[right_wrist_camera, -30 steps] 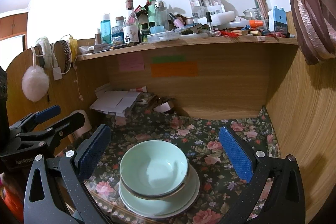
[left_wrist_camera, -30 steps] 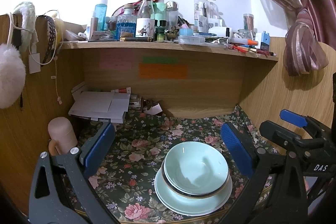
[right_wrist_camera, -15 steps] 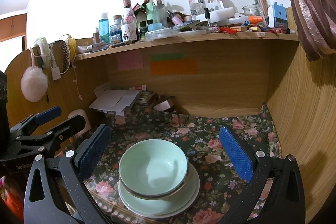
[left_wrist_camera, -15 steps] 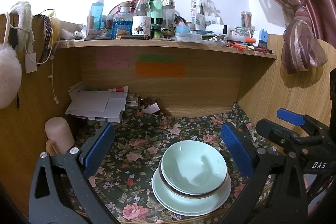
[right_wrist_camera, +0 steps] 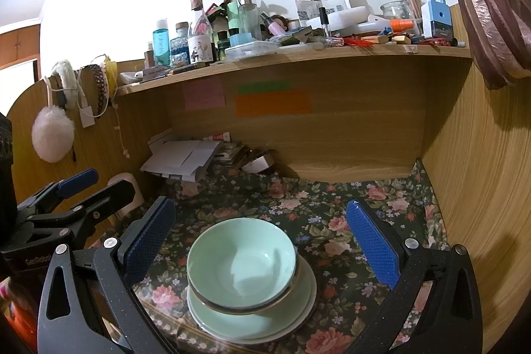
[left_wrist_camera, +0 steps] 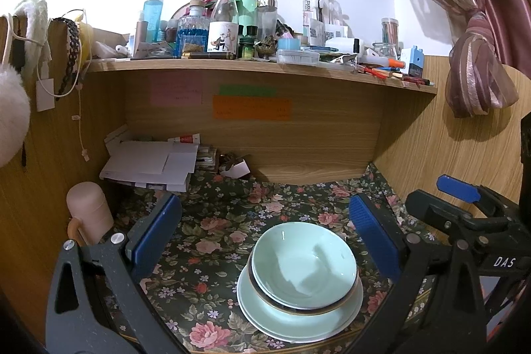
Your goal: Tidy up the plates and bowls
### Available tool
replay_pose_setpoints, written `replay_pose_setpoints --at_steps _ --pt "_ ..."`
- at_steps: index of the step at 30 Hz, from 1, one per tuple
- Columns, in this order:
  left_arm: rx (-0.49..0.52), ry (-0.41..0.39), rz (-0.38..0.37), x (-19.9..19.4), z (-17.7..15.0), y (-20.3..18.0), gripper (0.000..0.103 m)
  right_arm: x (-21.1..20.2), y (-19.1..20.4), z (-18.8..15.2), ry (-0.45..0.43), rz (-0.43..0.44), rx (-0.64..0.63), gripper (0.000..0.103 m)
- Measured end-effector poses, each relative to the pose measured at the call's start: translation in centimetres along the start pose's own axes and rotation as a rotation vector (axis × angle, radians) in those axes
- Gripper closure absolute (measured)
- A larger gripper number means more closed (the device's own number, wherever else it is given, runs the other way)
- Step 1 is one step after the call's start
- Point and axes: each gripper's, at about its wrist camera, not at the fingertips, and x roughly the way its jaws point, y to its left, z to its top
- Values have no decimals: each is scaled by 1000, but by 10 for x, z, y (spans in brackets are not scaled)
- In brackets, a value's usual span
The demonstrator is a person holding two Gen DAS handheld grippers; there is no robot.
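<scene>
Floral cloth [left_wrist_camera: 212,241] | bowl [left_wrist_camera: 303,266] on plate [left_wrist_camera: 298,320] unmoved | both tongs gaping

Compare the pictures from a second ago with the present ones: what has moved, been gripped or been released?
Almost nothing changed. Both views drift very slightly; nothing was gripped or released. The left claw and right claw stay open and empty, and the green bowl still sits stacked on the plate on the floral cloth.

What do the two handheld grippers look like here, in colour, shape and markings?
Both are alike: the left gripper and right gripper have black speckled triangular frames with cut-outs, silver screws and blue textured pads. Side on, the right one reads "DAS" in white.
</scene>
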Motion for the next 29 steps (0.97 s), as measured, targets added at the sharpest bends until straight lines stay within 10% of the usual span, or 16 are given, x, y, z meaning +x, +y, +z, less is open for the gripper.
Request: replay_pose_setpoints --at_steps 29 --pt "-13 22 -26 8 0 0 0 1 2 1 -3 -3 11 0"
